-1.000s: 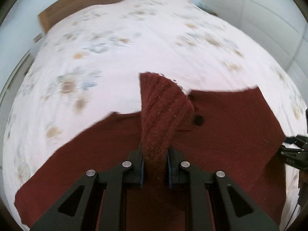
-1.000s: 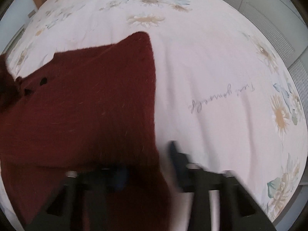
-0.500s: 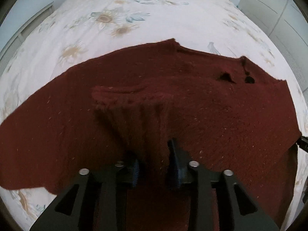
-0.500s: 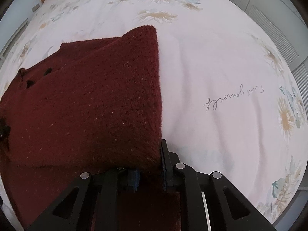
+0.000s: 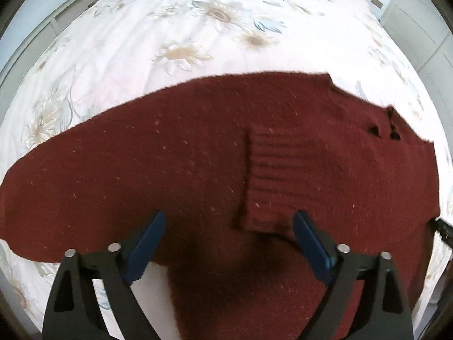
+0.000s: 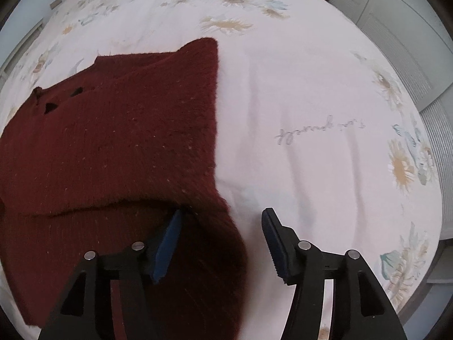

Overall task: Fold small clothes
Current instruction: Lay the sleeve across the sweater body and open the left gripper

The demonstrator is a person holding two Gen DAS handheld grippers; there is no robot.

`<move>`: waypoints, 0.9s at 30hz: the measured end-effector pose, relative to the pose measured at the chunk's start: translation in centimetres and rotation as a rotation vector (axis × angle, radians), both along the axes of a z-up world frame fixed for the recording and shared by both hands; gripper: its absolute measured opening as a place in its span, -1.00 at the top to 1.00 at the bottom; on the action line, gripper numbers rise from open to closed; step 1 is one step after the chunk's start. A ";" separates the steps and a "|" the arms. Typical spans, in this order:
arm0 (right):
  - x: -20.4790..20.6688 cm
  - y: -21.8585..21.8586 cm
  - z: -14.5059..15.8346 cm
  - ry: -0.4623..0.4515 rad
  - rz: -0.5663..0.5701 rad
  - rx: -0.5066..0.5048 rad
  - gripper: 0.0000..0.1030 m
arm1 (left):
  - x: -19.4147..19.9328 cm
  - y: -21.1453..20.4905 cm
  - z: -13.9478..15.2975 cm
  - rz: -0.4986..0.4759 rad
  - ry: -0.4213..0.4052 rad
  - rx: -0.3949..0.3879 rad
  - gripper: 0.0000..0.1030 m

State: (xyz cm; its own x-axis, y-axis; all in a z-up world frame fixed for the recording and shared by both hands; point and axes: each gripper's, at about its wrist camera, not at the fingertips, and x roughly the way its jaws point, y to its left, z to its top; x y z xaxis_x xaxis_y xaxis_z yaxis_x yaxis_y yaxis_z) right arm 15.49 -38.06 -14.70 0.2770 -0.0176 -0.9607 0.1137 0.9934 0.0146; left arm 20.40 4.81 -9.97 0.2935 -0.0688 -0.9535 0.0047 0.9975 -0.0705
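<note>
A dark red knit sweater (image 5: 175, 153) lies spread on the bed. One sleeve is folded over its body, and the ribbed cuff (image 5: 269, 170) lies flat on top. My left gripper (image 5: 229, 223) is open and empty just above the sweater, the cuff near its right finger. In the right wrist view the sweater (image 6: 113, 130) lies on the left with its folded right edge running down to my right gripper (image 6: 222, 218). That gripper is open, its left finger (image 6: 167, 240) against the fold's lower corner.
The bed has a pale pink floral cover (image 6: 311, 90) with cursive lettering (image 6: 320, 131) to the right of the sweater. White wardrobe doors (image 6: 396, 5) stand beyond the bed's right side. The other gripper's tip (image 5: 441, 228) shows at the left wrist view's right edge.
Both grippers have opened and let go of the sweater. The left laid the sleeve cuff down flat on the sweater's body. The right released the folded edge.
</note>
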 end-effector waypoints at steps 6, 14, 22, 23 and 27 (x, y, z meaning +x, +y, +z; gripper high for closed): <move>-1.0 -1.3 0.8 -0.002 -0.011 0.006 -0.28 | 3.0 -0.6 -1.5 0.000 0.049 -0.036 -0.74; -1.1 -2.2 1.0 -0.002 -0.032 0.015 -0.29 | 4.1 -4.0 -3.9 -0.088 0.059 0.005 -0.14; 1.2 -2.6 1.3 -0.022 -0.059 0.093 -0.35 | 3.8 -7.3 -2.2 -0.158 -0.020 0.024 0.78; 1.8 -2.6 1.4 -0.034 -0.063 0.111 -0.35 | 3.7 -7.5 -1.6 -0.159 -0.047 0.030 0.78; 5.1 -2.2 0.4 -0.045 -0.066 0.169 -0.40 | 2.2 -6.4 0.3 -0.143 -0.107 0.023 0.78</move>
State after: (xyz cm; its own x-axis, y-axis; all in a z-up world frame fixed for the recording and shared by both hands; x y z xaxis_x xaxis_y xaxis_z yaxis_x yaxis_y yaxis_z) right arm 20.56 -40.26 -14.25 0.3235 0.1236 -0.9381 0.1744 0.9667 0.1875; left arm 22.60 -1.61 -9.65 0.3823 -0.0955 -0.9191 0.1533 0.9874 -0.0389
